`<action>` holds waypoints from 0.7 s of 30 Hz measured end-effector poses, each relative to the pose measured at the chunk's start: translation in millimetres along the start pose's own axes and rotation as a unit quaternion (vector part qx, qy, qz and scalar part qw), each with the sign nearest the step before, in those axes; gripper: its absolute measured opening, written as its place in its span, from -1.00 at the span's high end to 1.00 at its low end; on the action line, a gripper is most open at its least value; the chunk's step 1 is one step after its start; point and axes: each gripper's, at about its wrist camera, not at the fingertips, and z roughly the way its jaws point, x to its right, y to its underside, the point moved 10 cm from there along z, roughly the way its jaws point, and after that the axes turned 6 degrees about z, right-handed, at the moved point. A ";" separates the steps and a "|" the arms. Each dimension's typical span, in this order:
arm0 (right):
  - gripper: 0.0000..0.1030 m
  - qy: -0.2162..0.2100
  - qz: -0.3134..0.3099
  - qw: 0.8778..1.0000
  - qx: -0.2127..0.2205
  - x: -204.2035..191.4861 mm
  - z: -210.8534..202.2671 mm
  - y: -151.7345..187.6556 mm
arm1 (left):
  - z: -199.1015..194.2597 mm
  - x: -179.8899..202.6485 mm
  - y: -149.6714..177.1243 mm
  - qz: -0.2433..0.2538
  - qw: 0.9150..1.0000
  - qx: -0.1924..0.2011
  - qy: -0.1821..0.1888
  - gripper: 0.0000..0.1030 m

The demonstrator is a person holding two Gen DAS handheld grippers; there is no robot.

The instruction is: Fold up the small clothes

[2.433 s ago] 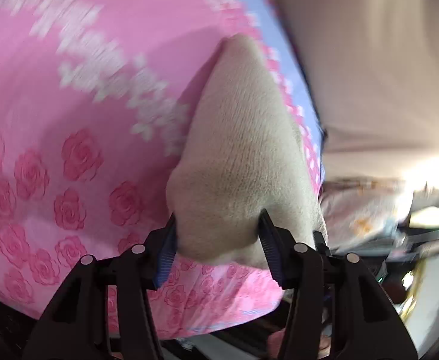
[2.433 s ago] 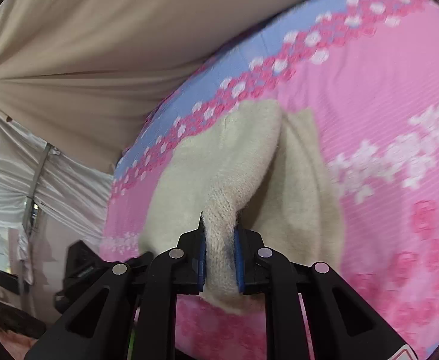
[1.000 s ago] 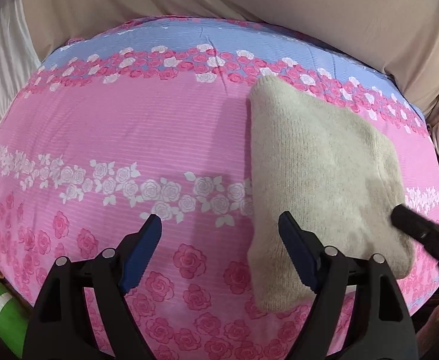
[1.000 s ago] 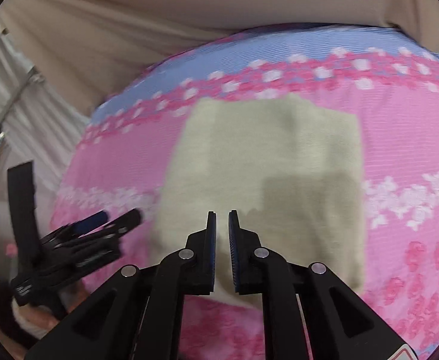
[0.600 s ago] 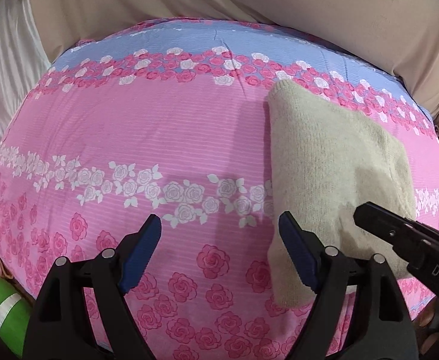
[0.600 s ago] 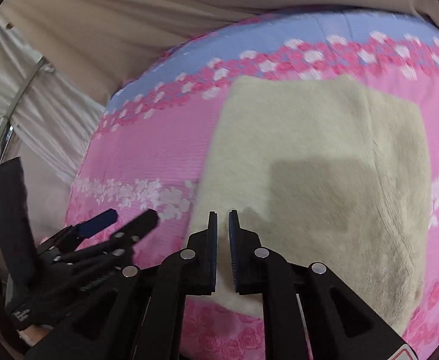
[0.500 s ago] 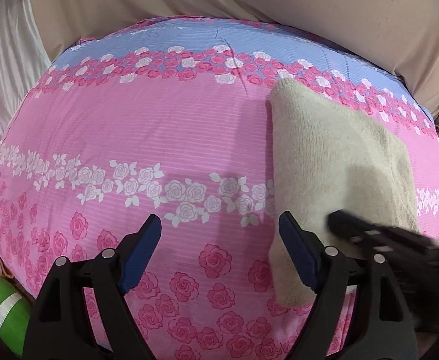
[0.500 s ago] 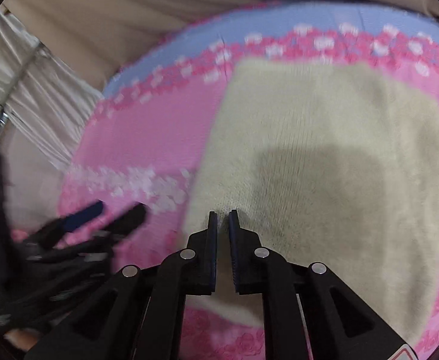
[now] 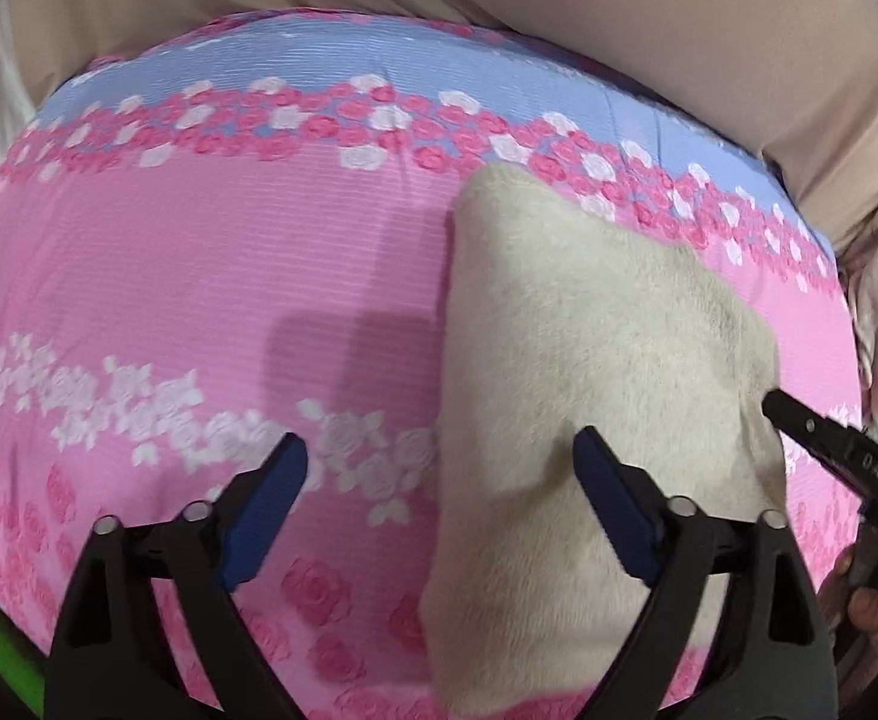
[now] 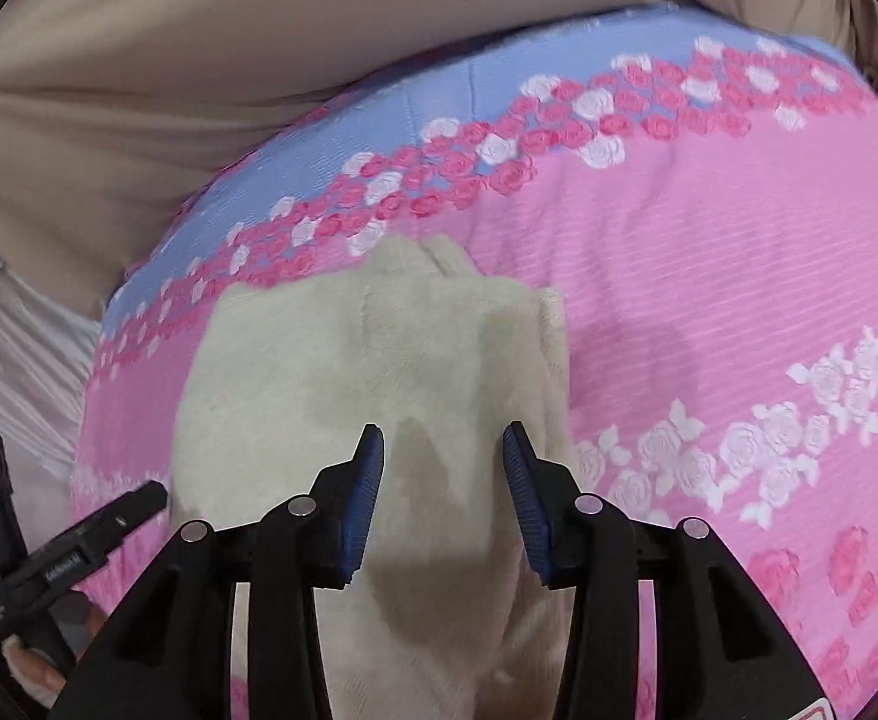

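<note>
The folded cream fuzzy knit garment (image 10: 373, 396) lies flat on the pink rose-print bedsheet (image 9: 199, 252) at centre frame, both the left gripper (image 9: 439, 480) and right gripper (image 10: 442, 468) spread wide and empty, seemingly poised for another fold.

The left gripper (image 9: 439, 492) hangs low with its jaws spread wide, nothing between them. The right gripper (image 10: 444, 468) is likewise parted, holding nothing.

place: home bedroom | evidence: rose-print bedsheet (image 9: 211, 252), beige curtain (image 10: 199, 60)
</note>
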 end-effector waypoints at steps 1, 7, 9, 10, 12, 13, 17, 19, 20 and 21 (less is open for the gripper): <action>0.53 -0.005 -0.013 1.000 -0.004 -5.3 2.8 -0.4 | 5.7 6.5 -2.1 0.012 1.000 -0.003 0.005 -0.28; 0.99 -0.024 -0.049 0.996 0.071 -29.6 -36.7 -32.6 | 4.5 24.1 -18.8 0.046 0.999 0.018 -0.013 -0.18; 0.90 0.033 -0.030 0.999 0.028 0.3 -12.7 -26.9 | 9.0 24.1 -17.1 0.046 0.999 0.012 -0.019 -0.22; 0.82 0.038 -0.009 0.999 0.013 11.3 -9.4 -20.1 | 9.3 22.6 -15.5 0.040 0.999 0.009 -0.017 -0.24; 0.79 -0.025 0.027 0.999 0.022 10.4 -23.0 -8.8 | 4.5 19.4 -11.2 0.024 1.000 0.007 -0.003 -0.33; 0.61 -0.043 0.036 0.998 0.028 9.0 -29.0 -5.0 | 2.5 17.9 -9.2 0.019 1.000 0.007 0.001 -0.43; -0.13 -0.032 0.034 0.998 0.035 9.1 -20.0 -4.8 | 1.8 15.4 3.0 0.007 1.000 0.001 0.009 -0.45; 0.10 -0.026 0.035 0.999 0.009 11.5 0.9 -5.1 | 2.5 17.9 6.8 0.011 1.000 -0.002 0.010 -0.45; 0.77 -0.027 0.034 0.999 -0.003 9.2 8.4 -5.1 | 1.7 20.3 8.2 0.013 1.000 -0.002 0.010 -0.45; 0.78 -0.034 0.030 0.999 0.001 2.3 5.0 -8.4 | 0.4 22.1 8.5 0.015 1.000 -0.001 0.011 -0.45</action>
